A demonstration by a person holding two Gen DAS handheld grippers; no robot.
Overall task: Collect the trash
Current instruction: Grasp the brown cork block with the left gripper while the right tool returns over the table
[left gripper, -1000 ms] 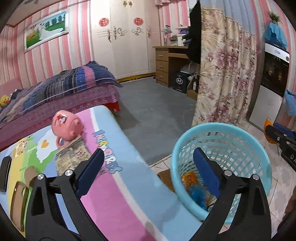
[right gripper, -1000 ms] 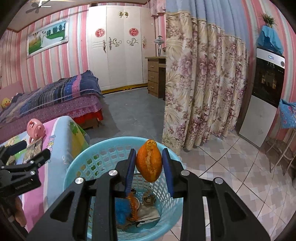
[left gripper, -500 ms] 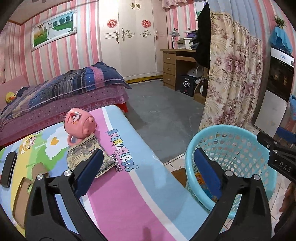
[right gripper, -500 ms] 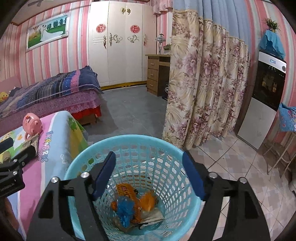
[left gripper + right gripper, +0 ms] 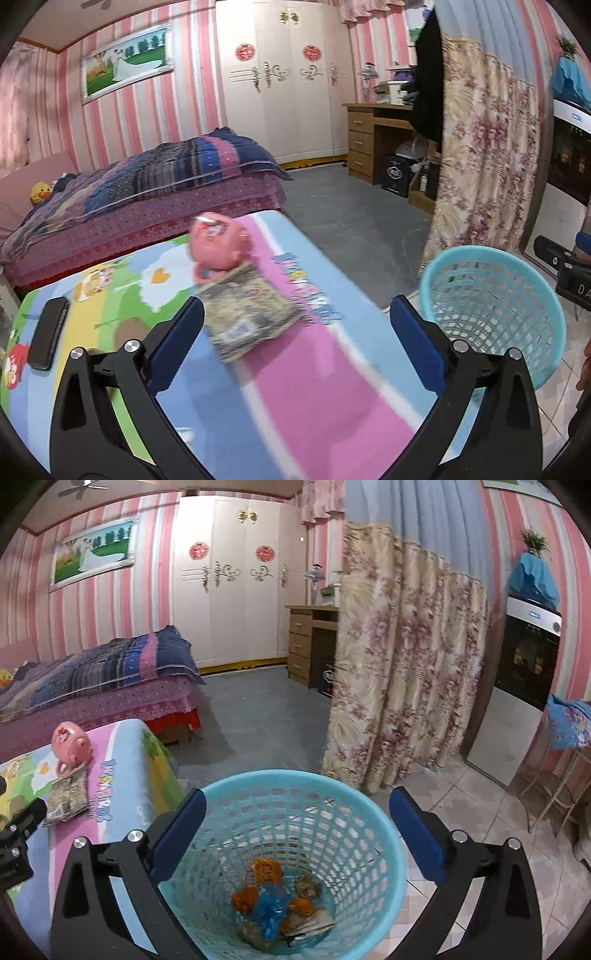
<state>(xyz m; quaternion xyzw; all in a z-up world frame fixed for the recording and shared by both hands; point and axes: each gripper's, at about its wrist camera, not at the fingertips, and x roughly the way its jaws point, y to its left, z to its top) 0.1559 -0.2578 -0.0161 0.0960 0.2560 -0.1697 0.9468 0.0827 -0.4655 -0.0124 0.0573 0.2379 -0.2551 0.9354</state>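
Note:
A light blue mesh basket (image 5: 332, 805) stands on the floor beside the table and holds orange peel, a blue wrapper and other scraps (image 5: 275, 901). My right gripper (image 5: 295, 834) is open and empty right above it. My left gripper (image 5: 295, 339) is open and empty over the cartoon-print table (image 5: 295, 406), just short of a flat printed packet (image 5: 247, 317). The basket also shows in the left wrist view (image 5: 495, 310), to the right.
A pink pig mug (image 5: 218, 247) lies behind the packet. A black phone (image 5: 48, 338) lies at the table's left. A bed (image 5: 147, 192), a floral curtain (image 5: 399, 686) and a desk (image 5: 380, 140) stand further off.
My right gripper opened and dropped the orange peel into the basket. My left gripper swung left from the basket, toward the packet on the table.

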